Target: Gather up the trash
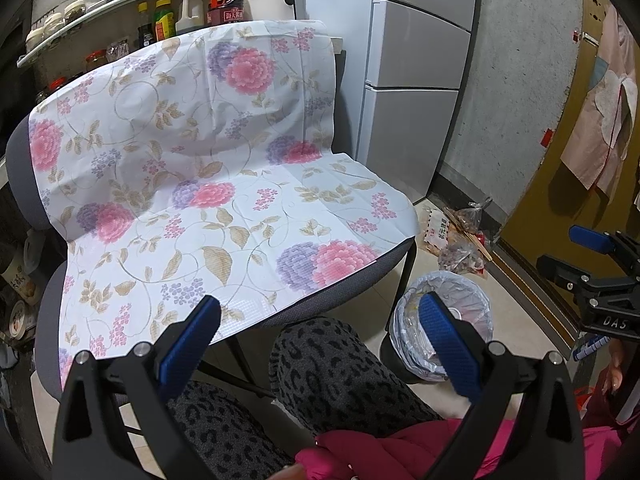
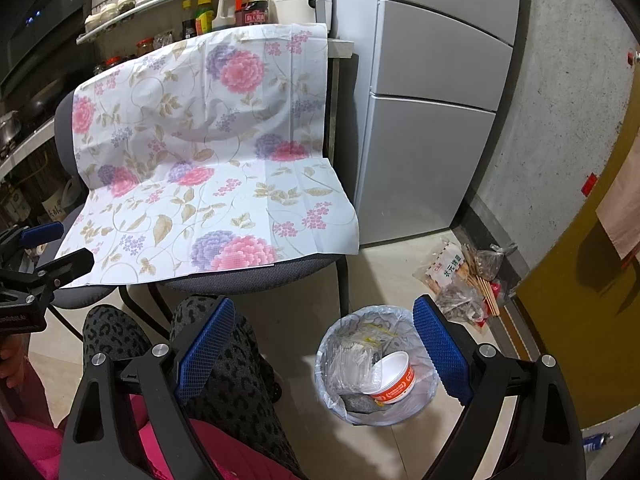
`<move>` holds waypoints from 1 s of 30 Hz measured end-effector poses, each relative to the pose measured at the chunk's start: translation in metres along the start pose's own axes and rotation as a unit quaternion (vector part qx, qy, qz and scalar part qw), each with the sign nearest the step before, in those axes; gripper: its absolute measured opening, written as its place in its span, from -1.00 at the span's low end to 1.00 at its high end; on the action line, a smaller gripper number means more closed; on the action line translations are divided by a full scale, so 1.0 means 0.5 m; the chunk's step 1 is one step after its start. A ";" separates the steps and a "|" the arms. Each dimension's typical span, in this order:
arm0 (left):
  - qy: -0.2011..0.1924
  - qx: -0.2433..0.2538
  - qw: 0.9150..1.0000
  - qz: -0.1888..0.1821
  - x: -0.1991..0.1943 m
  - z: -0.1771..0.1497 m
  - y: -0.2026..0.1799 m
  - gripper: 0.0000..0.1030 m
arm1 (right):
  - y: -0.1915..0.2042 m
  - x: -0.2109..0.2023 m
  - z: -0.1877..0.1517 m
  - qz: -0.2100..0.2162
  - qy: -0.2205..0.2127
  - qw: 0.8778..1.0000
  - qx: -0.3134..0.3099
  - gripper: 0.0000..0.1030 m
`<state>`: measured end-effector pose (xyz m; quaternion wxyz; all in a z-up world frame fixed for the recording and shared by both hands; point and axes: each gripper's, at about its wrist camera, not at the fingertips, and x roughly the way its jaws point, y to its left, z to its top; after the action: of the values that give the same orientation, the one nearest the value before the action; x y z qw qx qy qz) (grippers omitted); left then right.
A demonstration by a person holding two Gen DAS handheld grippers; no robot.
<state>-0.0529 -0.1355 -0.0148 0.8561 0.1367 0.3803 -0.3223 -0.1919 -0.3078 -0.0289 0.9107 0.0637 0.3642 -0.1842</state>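
Only the right wrist view looks into the lined bin point(image 2: 376, 364) between the right gripper's point(image 2: 324, 352) spread, empty fingers: one paper bowl point(image 2: 394, 380), crumpled plastic. Left gripper point(image 1: 320, 340) likewise gapes empty, bin beside its right finger; one litter pile point(image 2: 464, 276) lies beyond on the floor.

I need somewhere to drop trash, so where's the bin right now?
The bin stands on the floor at lower right in both views, right of the chair, with loose bags behind it near the fridge.

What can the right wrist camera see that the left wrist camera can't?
Only the right wrist view looks into the trash bin and shows the paper bowl and crumpled plastic inside. Only the left wrist view shows the pink garment hanging on the door. Both show the flowered cloth on the chair, the fridge, and floor litter.
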 end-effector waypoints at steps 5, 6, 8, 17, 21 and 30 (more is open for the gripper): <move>0.000 0.000 1.000 0.000 -0.001 0.001 0.001 0.87 | 0.000 0.000 0.000 0.000 0.000 1.000 0.000 0.75; 0.000 0.000 1.000 0.000 -0.001 0.001 0.001 0.87 | 0.000 0.000 0.000 0.000 0.000 1.000 0.000 0.75; 0.000 0.000 1.000 0.000 -0.001 0.001 0.001 0.87 | 0.001 0.001 0.000 0.000 0.000 1.000 0.000 0.75; -0.001 0.000 1.000 0.000 -0.002 0.001 0.004 0.87 | -0.001 0.002 0.002 0.001 0.000 1.000 -0.001 0.75; -0.002 0.001 1.000 0.001 -0.004 0.002 0.007 0.87 | -0.002 0.002 0.002 0.001 0.000 1.000 -0.001 0.75; -0.008 0.000 1.000 0.024 0.015 0.002 0.012 0.87 | 0.003 0.019 0.006 0.012 0.003 1.000 0.002 0.75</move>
<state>-0.0446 -0.1348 -0.0195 0.8663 0.1433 0.3704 -0.3029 -0.1830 -0.3097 -0.0331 0.9116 0.0701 0.3660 -0.1737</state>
